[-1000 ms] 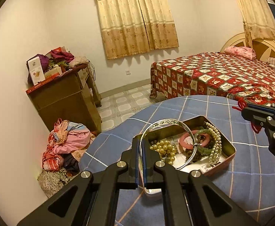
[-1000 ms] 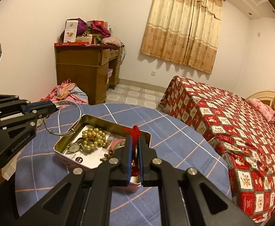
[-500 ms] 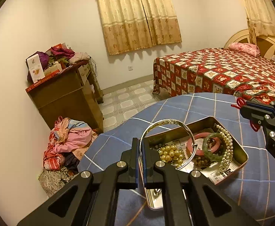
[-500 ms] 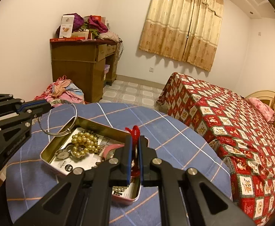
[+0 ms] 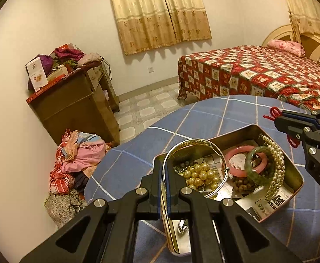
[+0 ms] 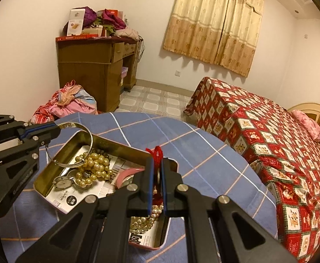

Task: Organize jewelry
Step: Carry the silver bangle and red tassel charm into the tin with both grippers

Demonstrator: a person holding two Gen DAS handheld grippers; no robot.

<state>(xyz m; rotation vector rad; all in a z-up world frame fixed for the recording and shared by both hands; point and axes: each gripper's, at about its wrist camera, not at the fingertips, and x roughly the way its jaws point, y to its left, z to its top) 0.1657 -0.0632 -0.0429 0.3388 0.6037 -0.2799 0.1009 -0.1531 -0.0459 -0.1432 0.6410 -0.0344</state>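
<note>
Jewelry tin (image 5: pixel 295 173) on blue checked tablecloth (image 5: pixel 203 118), left gripper (image 5: pixel 164 164) pinching silver bangle (image 5: pixel 203 141), right gripper (image 6: pixel 157 164) pinching red cord (image 6: pixel 157 152), bed (image 6: pixel 269 131) behind.

Your right gripper (image 6: pixel 157 171) hides all but the red cord loop (image 6: pixel 157 153) of what its jaws pinch. Your left gripper (image 5: pixel 164 175) covers the tin (image 5: pixel 278 140)'s near corner. The printed paper (image 5: pixel 278 198) text is too small to read.
</note>
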